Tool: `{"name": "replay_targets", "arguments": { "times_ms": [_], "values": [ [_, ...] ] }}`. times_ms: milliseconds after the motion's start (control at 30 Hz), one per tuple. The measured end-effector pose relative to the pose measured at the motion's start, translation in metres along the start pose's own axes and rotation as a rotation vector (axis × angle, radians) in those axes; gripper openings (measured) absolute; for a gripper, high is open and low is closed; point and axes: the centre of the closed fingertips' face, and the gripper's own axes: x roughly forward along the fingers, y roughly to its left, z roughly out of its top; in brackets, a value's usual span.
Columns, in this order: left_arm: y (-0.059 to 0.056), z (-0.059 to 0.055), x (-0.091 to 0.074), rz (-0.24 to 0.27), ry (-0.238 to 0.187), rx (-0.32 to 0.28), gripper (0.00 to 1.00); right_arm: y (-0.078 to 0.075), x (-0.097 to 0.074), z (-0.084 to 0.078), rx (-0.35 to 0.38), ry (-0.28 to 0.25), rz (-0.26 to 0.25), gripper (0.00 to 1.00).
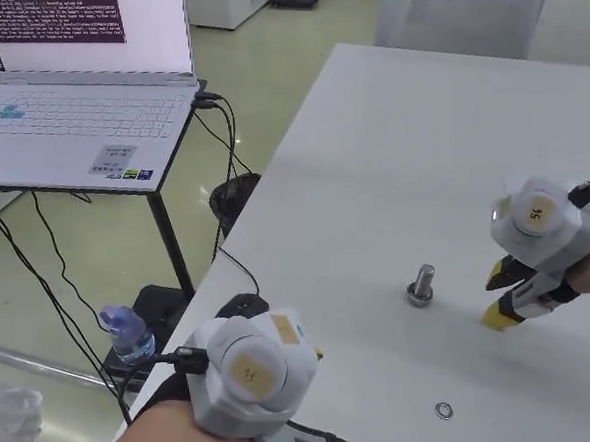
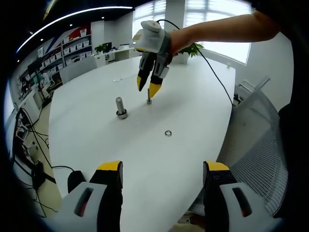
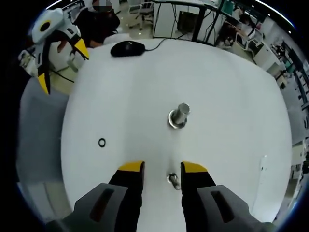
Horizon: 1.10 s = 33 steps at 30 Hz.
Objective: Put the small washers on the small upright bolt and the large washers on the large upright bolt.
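Evidently the task is judged unfinished: one small silvery ring washer (image 1: 444,410) is left lying flat on the white tabletop (image 1: 371,156), near the large upright steel bolt (image 1: 420,283) but apart from it, and whether any washers are seated on that bolt cannot be told. The right gripper (image 3: 162,166) is held partly open and empty beside the large bolt, jaws astride the small upright steel bolt (image 3: 173,180). The left gripper (image 2: 163,166) is spread wide and empty, well apart from the large bolt.

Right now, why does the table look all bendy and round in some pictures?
Left gripper view: the fisheye lens bends the white table, and the windows glare behind the right gripper. Right gripper view: same bending, table rounded. Head view: straight edges, even light.
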Motion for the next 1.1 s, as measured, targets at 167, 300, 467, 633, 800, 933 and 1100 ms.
{"name": "replay_targets", "arguments": {
  "times_ms": [167,300,467,633,800,933,1100],
  "values": [
    [-0.002,0.002,-0.003,0.007,-0.007,0.001,0.68,0.016,-0.003,0.007,-0.029,-0.006,0.012,0.31],
    [-0.004,0.001,-0.005,0.012,-0.013,0.0,0.68,0.03,-0.003,0.011,-0.051,-0.007,0.018,0.31],
    [-0.008,-0.001,-0.006,0.012,-0.011,0.006,0.68,0.05,0.001,0.013,-0.075,-0.026,0.029,0.3],
    [-0.01,-0.001,-0.008,0.01,-0.02,0.003,0.69,0.07,0.004,0.011,-0.074,-0.021,0.052,0.3],
    [-0.01,-0.002,-0.009,0.011,-0.021,0.01,0.68,0.086,0.006,0.011,-0.078,-0.02,0.067,0.3],
    [-0.01,-0.002,-0.008,0.011,-0.021,0.009,0.68,0.098,0.01,0.012,-0.079,-0.023,0.082,0.3],
    [-0.011,0.002,-0.008,0.01,-0.032,0.016,0.68,0.104,0.02,0.009,-0.071,-0.02,0.089,0.3]
  ]
}}
